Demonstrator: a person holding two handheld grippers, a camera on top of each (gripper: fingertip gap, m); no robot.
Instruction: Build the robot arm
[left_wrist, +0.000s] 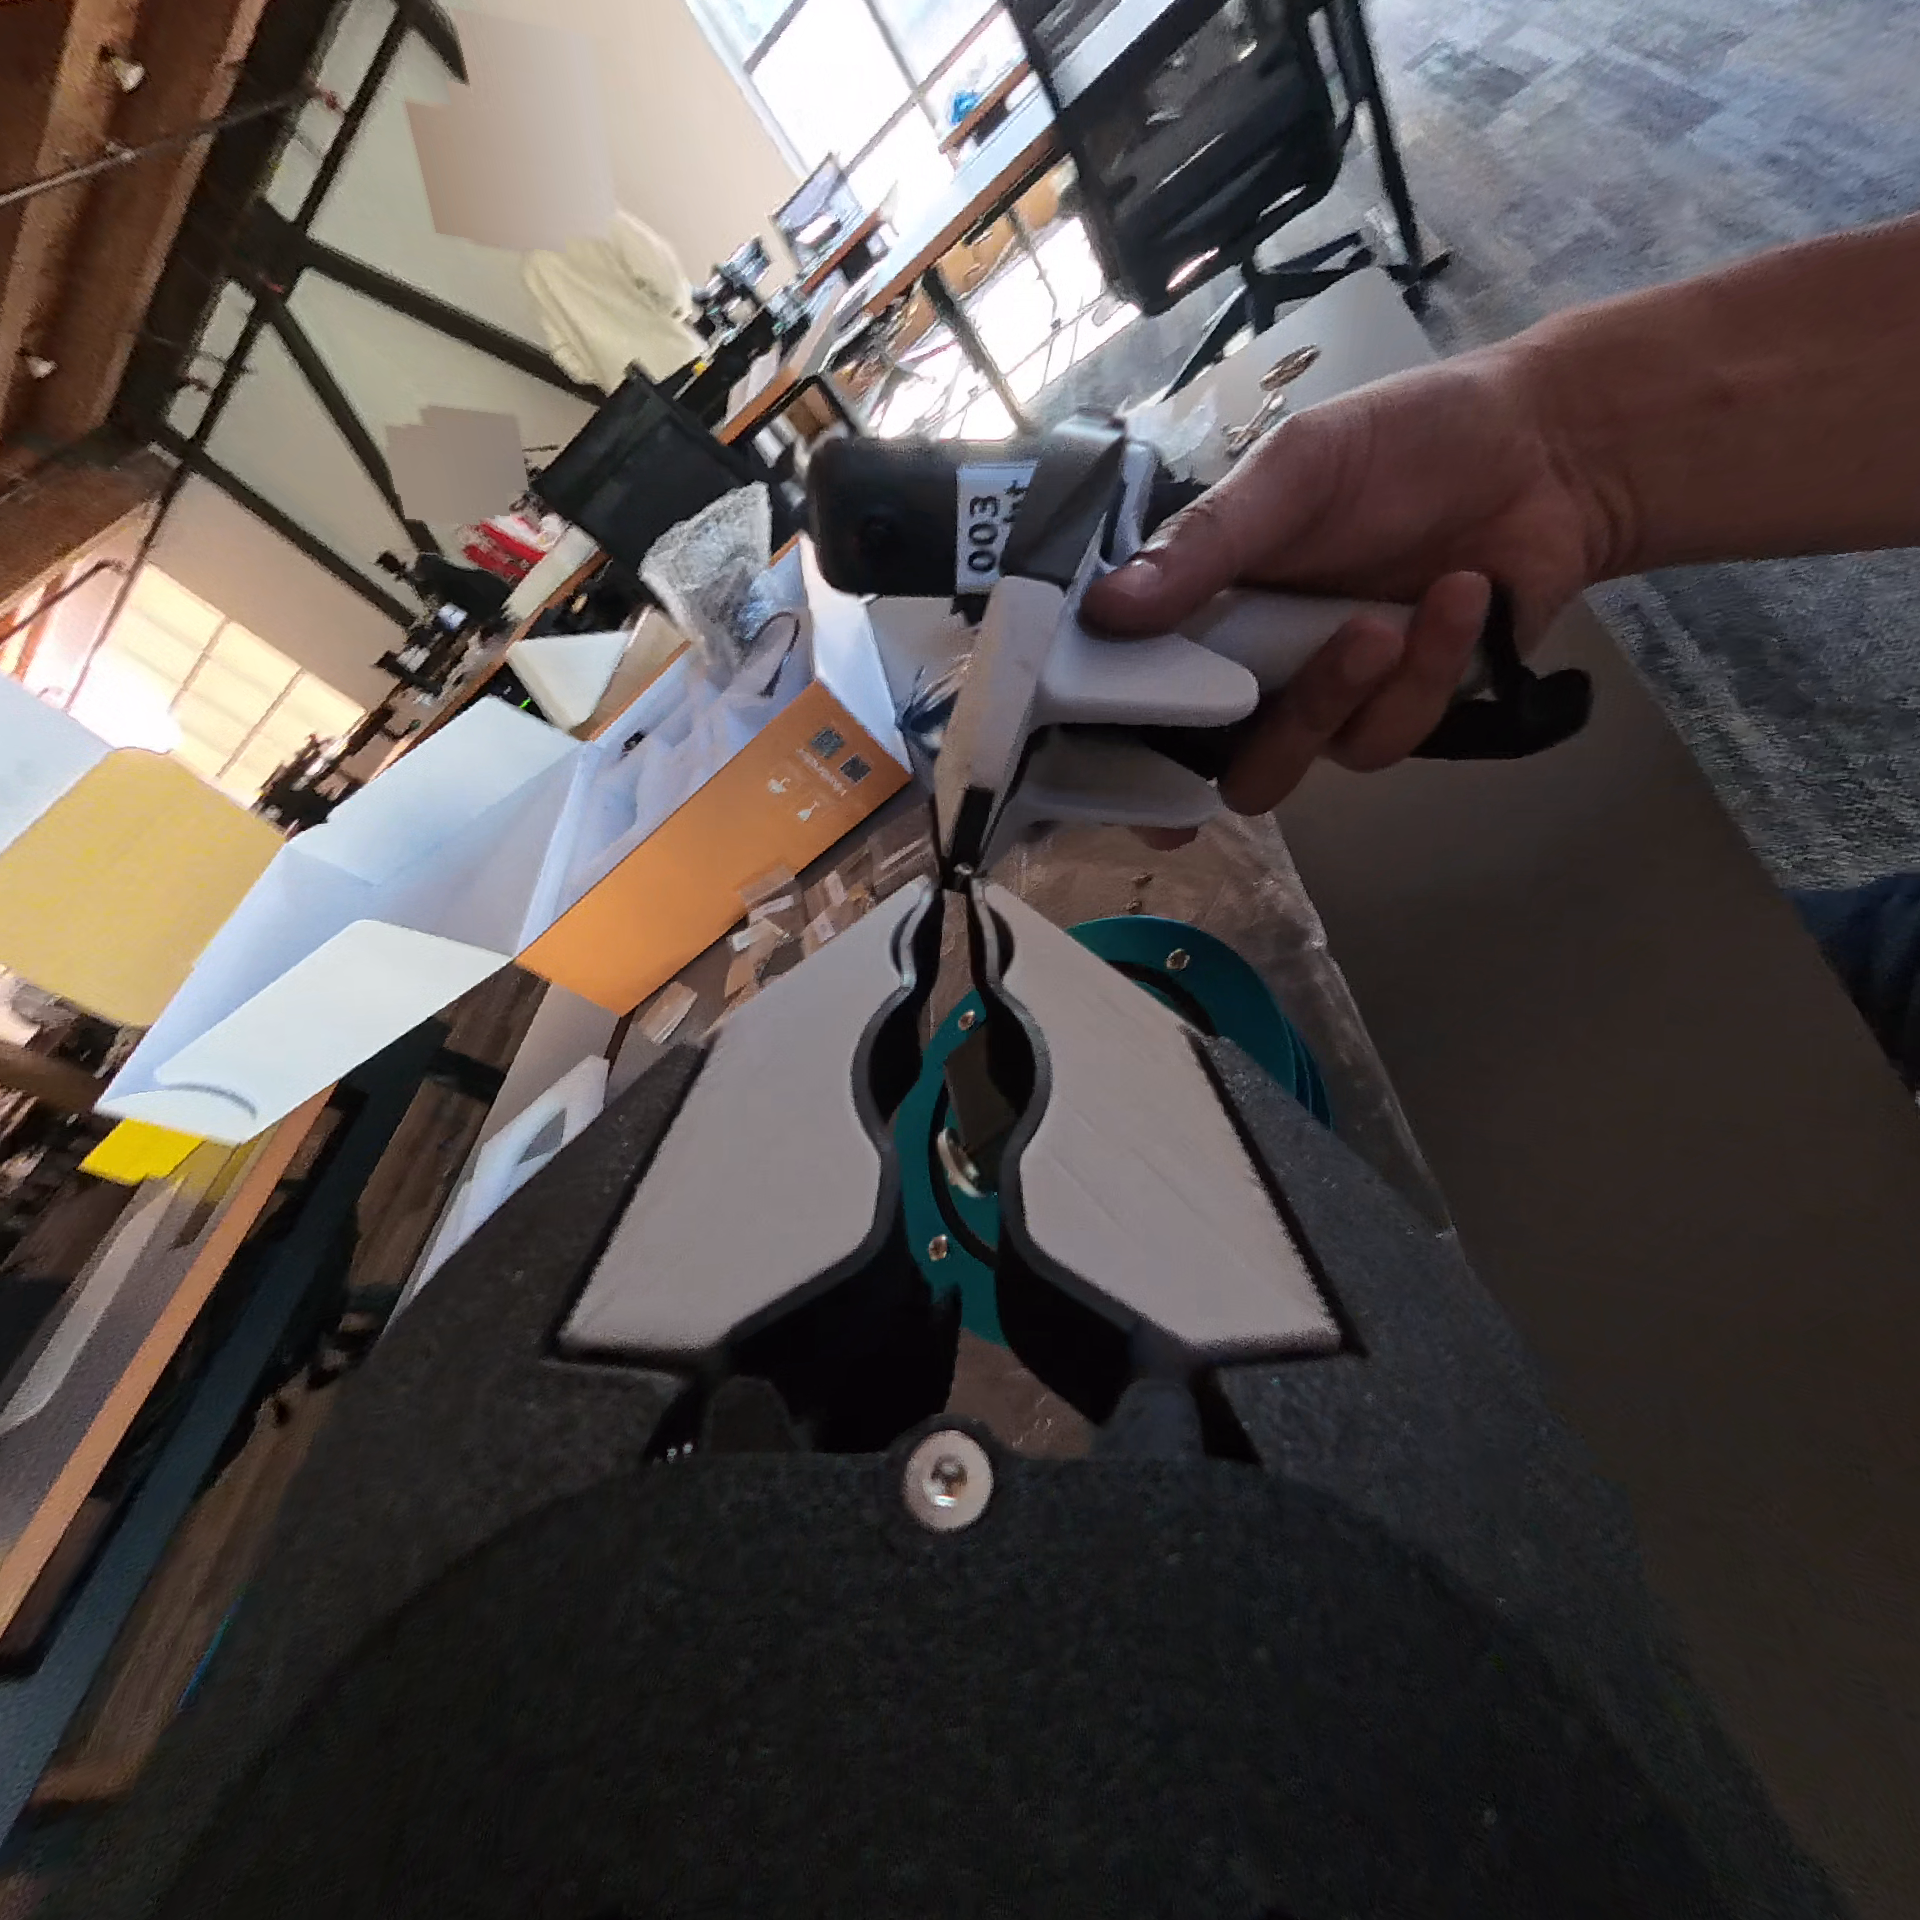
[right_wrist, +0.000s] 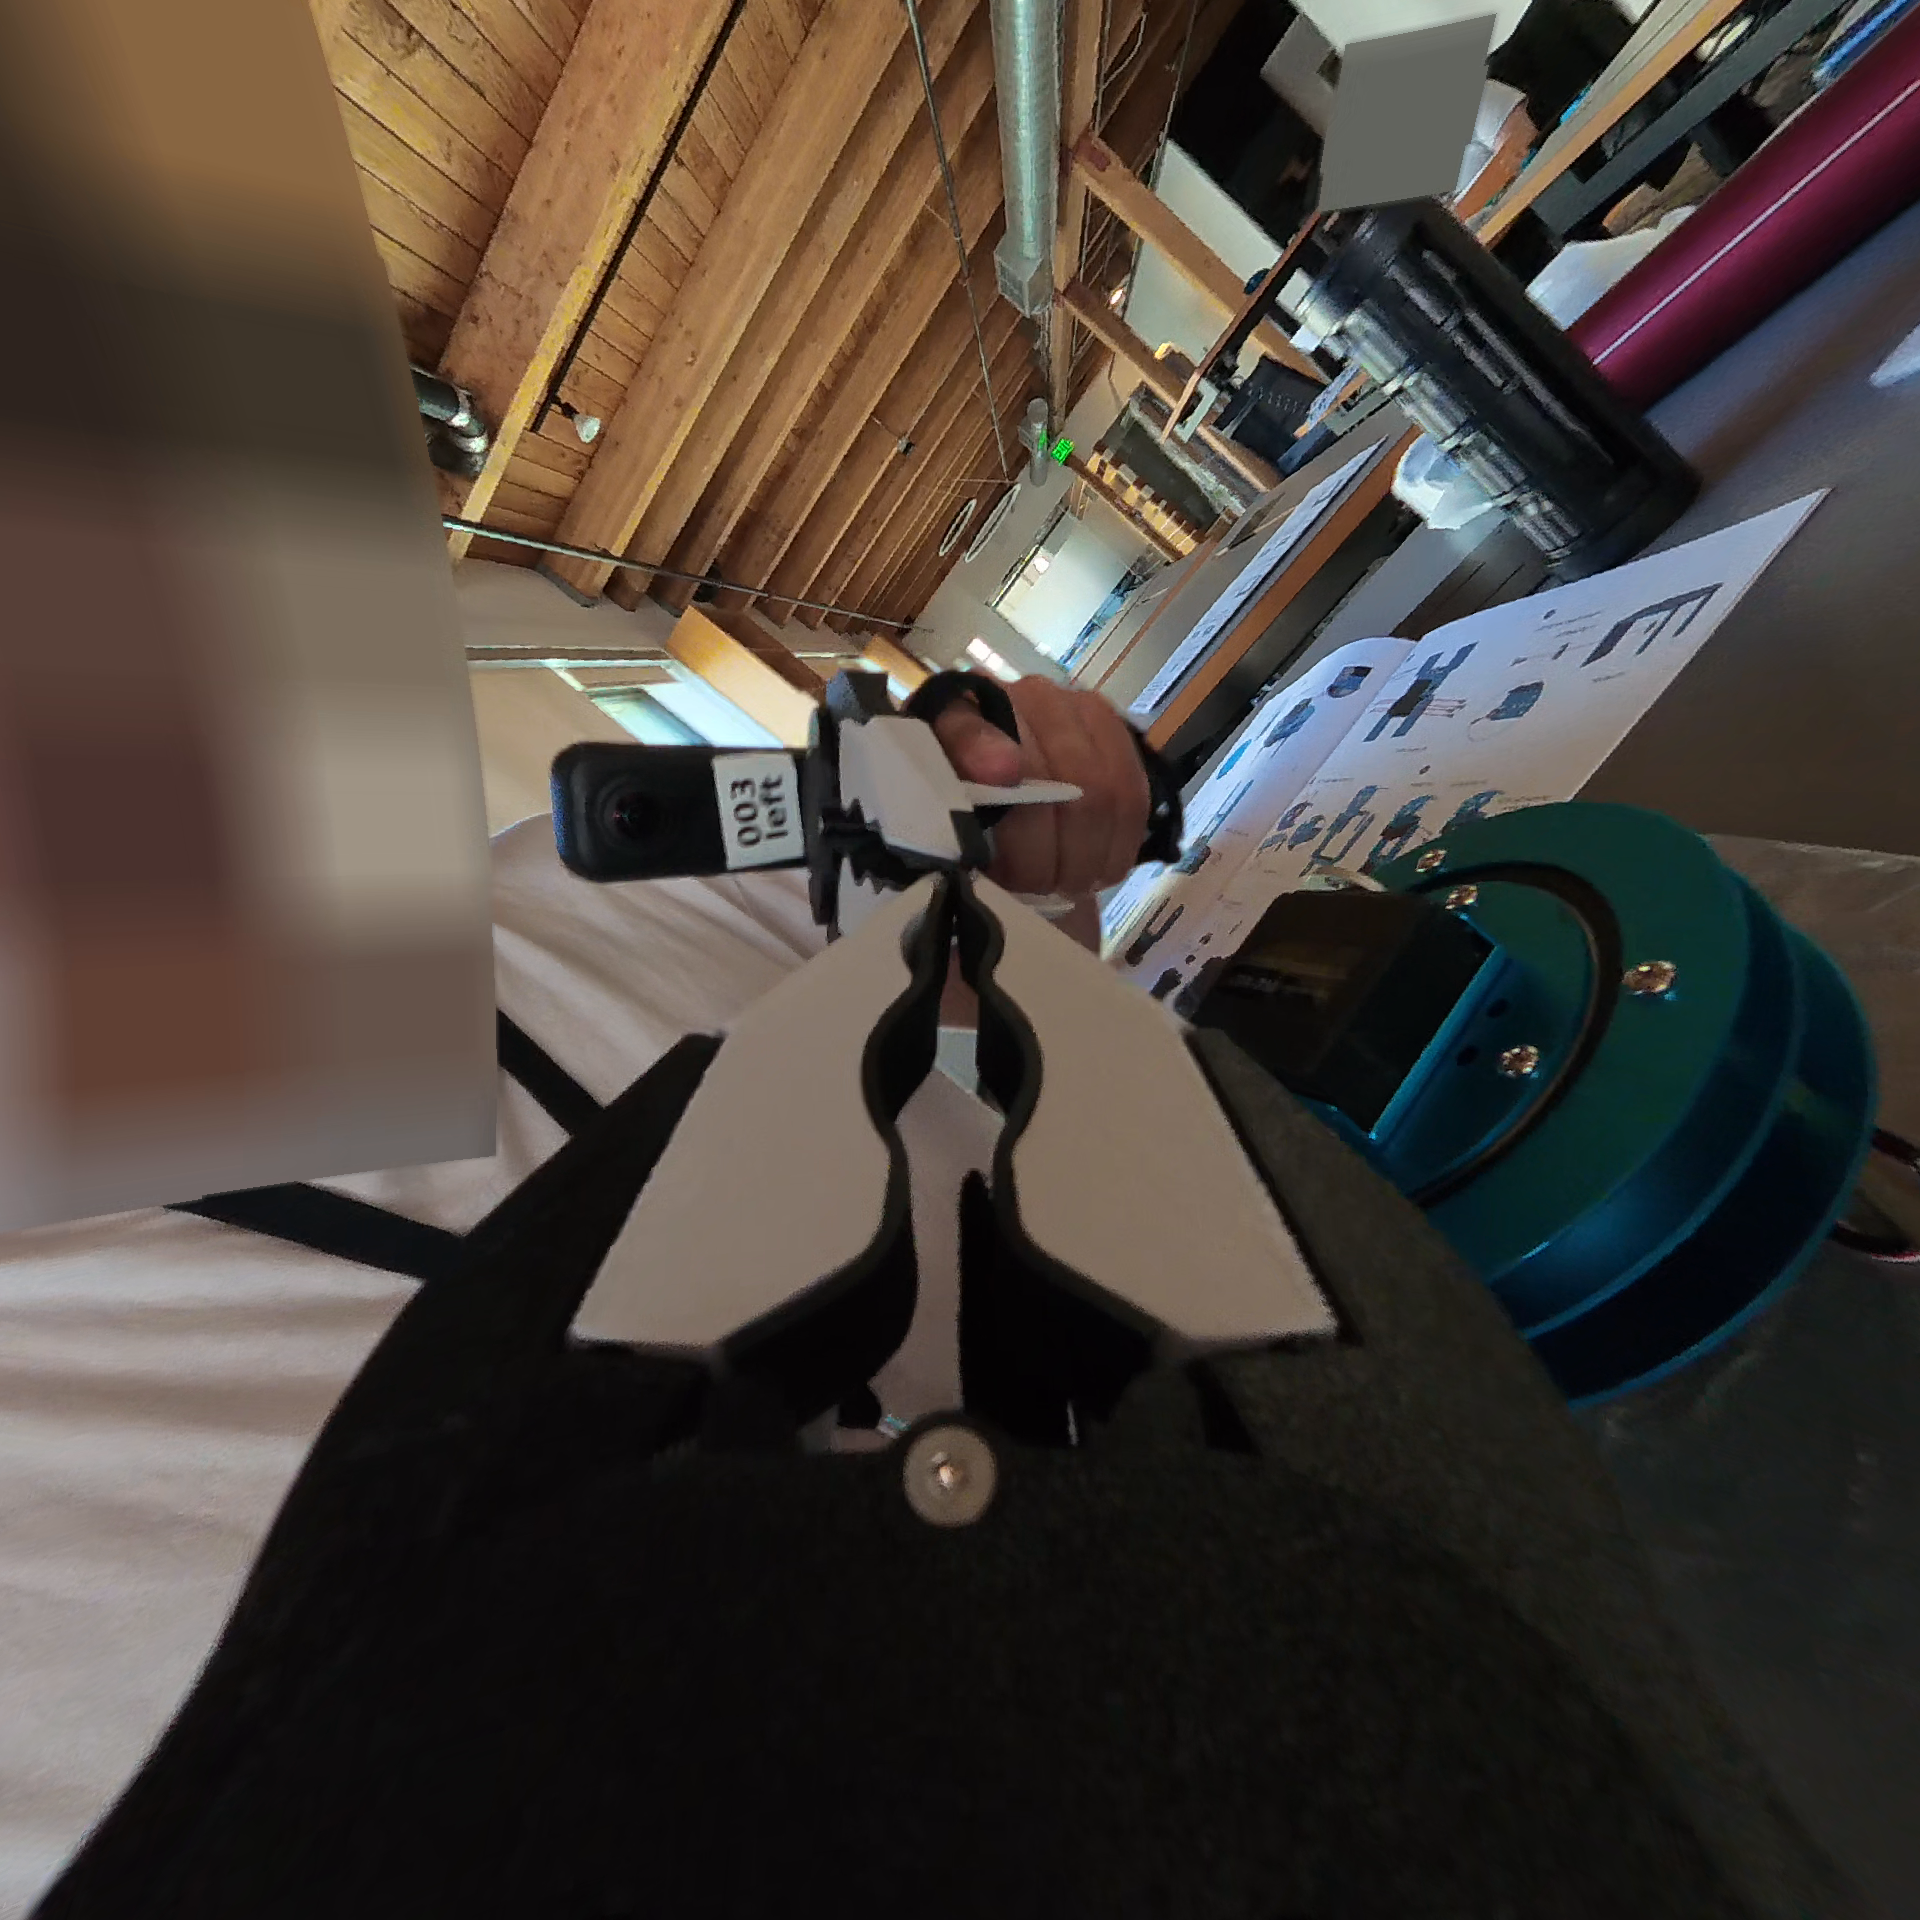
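My left gripper (left_wrist: 951, 896) is shut, its tips pressed together above a teal round metal part (left_wrist: 1195, 948) on the table. The right gripper (left_wrist: 958, 840), held by a bare hand (left_wrist: 1382, 540), comes in from above and meets it tip to tip. A tiny shiny piece (left_wrist: 964, 871) sits where the tips meet; I cannot tell which gripper holds it. In the right wrist view the right gripper (right_wrist: 948, 891) is shut, with the left gripper (right_wrist: 902, 831) just beyond it. The teal part (right_wrist: 1714, 1091) carries a black block (right_wrist: 1340, 987) and lies to the right.
An open orange and white box (left_wrist: 707, 831) lies on the wooden table behind, with several small clear bags (left_wrist: 831, 920) beside it. A white foam piece (left_wrist: 540, 1132) lies at the left. A printed sheet of diagrams (right_wrist: 1455, 727) lies past the teal part. A person's white shirt (right_wrist: 312, 1455) fills the lower left. Less than 4 cm separates the two grippers' tips.
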